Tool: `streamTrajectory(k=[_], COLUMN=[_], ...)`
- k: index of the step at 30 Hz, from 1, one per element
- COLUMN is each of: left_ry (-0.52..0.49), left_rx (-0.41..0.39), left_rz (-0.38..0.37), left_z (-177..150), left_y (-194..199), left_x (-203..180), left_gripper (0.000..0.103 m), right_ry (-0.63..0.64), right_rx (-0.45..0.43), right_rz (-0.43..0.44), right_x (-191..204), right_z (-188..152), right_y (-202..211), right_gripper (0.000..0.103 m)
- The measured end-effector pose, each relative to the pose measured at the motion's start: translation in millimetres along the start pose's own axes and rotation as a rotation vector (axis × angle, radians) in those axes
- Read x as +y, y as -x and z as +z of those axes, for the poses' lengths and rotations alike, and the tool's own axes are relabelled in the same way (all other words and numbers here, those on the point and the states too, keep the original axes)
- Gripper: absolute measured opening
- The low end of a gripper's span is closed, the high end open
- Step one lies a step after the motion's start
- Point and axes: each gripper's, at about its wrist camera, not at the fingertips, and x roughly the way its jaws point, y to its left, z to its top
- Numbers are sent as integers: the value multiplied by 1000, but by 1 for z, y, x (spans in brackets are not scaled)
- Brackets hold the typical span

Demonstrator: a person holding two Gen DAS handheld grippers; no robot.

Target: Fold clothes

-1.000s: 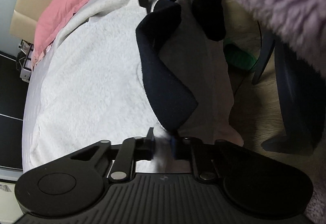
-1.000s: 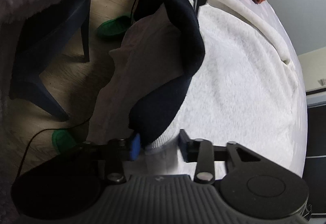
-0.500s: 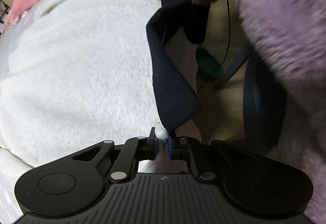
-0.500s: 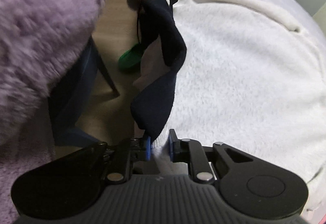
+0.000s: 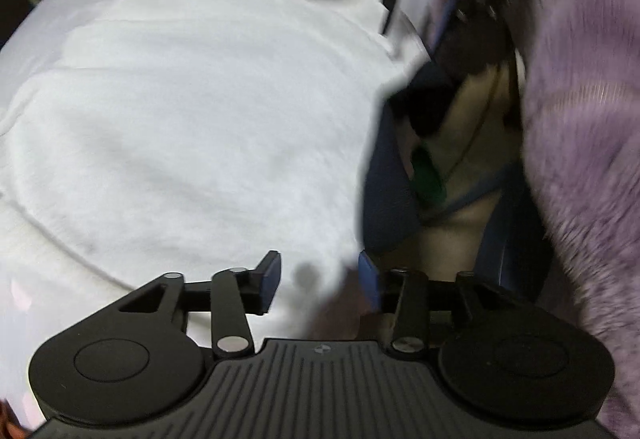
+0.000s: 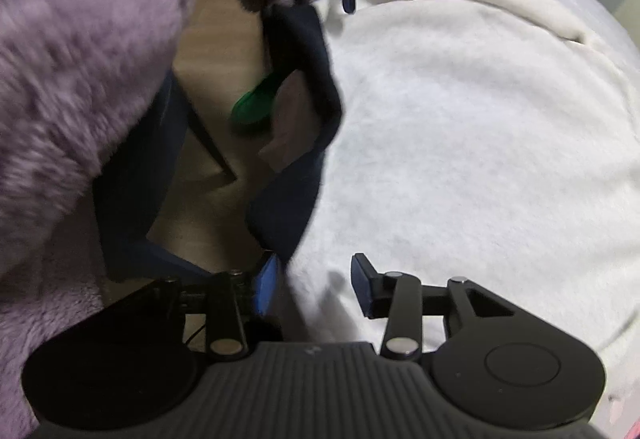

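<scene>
Left wrist view shows the left gripper (image 5: 316, 281) with its jaws opening, apart and gripping nothing, over the near edge of the white fleece blanket (image 5: 192, 127). A navy garment (image 5: 390, 207) hangs along the blanket's right edge, just beyond the gripper's right finger. Right wrist view shows the right gripper (image 6: 314, 285) likewise opening, pads apart, the same garment's lower end touching its left pad. A purple fuzzy sleeve (image 6: 76, 51) lies left of the blanket.

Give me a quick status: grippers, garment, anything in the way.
Left gripper and right gripper both opening, fingers off the cloth. White fleece garment on the bed, its navy hem at the edge. Nothing on it; chair alongside.
</scene>
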Motion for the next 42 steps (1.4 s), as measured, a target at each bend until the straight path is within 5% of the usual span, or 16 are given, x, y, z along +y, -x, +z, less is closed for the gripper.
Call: streamTrajectory(k=[8, 14, 17, 24, 29, 34, 37, 38, 41, 42], left_ry=[309, 593, 696, 838, 1015, 1153, 1168, 1173, 1147, 1128], left_rx=[-149, -160, -190, -198, -240, -192, -165, -168, -182, -185], left_rz=[105, 304, 370, 526, 479, 433, 389, 381, 373, 389], left_z=[20, 32, 34, 22, -2, -21, -27, -28, -29, -28], left_y=[57, 47, 37, 10, -7, -43, -53, -54, -50, -46], left_x=[84, 172, 219, 299, 350, 384, 389, 389, 382, 379], left_gripper=[51, 51, 51, 60, 60, 60, 37, 27, 5, 3], right_ry=[-274, -614, -809, -1086, -1298, -1520, -1644, -1667, -1689, -1666], right_rx=[-101, -37, -64, -74, -73, -58, -80, -94, -117, -112], right_rz=[-121, -386, -438, -554, -615, -632, -585, -561, -521, -541], right_x=[-67, -148, -199, -291, -339, -376, -381, -381, -379, -378], right_z=[-21, -48, -70, -105, -121, -155, -178, -182, -188, -184], right_y=[61, 61, 60, 41, 19, -11, -22, -25, -32, -31], right_gripper=[60, 62, 72, 73, 84, 84, 83, 75, 23, 13])
